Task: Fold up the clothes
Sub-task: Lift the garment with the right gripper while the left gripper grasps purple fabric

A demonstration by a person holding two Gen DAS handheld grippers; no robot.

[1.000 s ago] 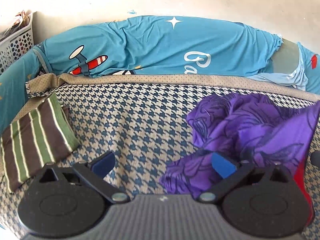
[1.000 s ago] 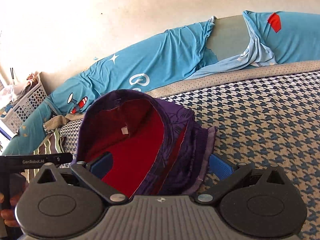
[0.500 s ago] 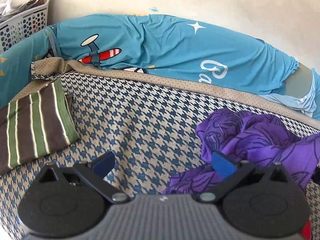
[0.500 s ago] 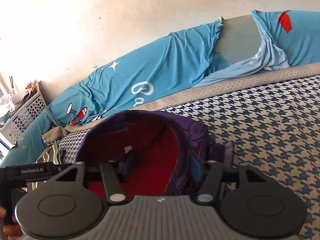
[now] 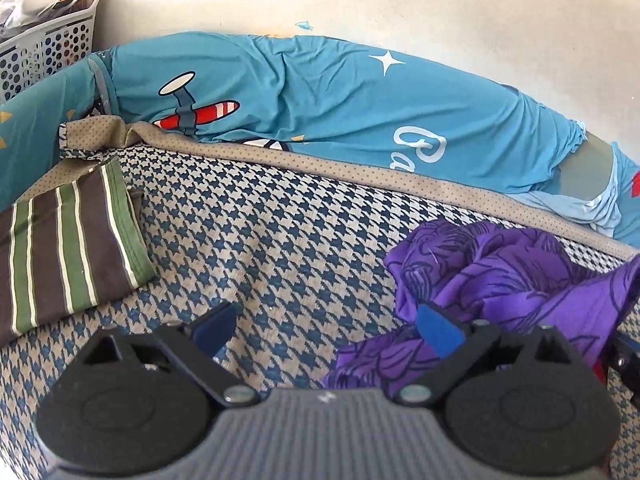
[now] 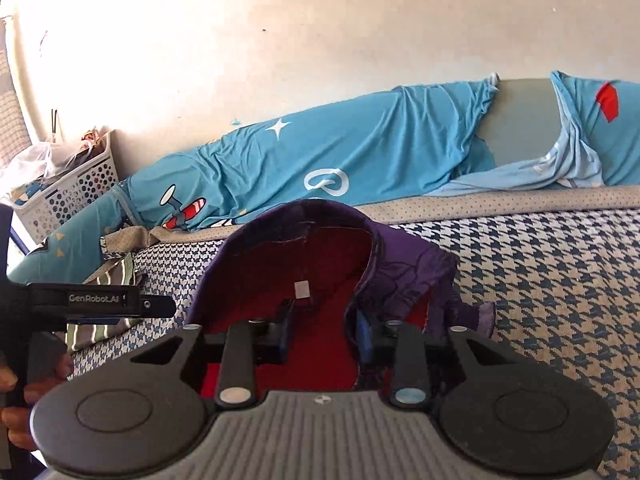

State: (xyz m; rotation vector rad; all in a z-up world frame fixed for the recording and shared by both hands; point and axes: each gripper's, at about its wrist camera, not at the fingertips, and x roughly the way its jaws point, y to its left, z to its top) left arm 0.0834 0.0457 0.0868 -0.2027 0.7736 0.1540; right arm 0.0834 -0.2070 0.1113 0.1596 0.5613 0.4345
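Note:
A crumpled purple garment (image 5: 500,280) with a red lining (image 6: 320,264) lies on the houndstooth bed cover (image 5: 280,240). My left gripper (image 5: 326,328) hovers over the cover to the garment's left. Its jaws stand wide and are closing a little, and a purple fold lies by the right fingertip (image 5: 438,330) without being pinched. My right gripper (image 6: 323,332) reaches into the garment's raised opening. Its jaws are closing with red lining between them and a gap still showing. A folded brown and green striped cloth (image 5: 68,248) lies at the left.
A long blue bolster (image 5: 320,100) with plane and star prints runs along the wall behind the bed. A white perforated basket (image 5: 44,52) stands at the far left corner. In the right wrist view, a hand (image 6: 16,412) holds the other tool's black handle (image 6: 100,300).
The right gripper's jaws have drawn in from wide open to a narrow gap around the red lining and moved closer into the garment. The left view has rolled slightly, and its jaws stay wide.

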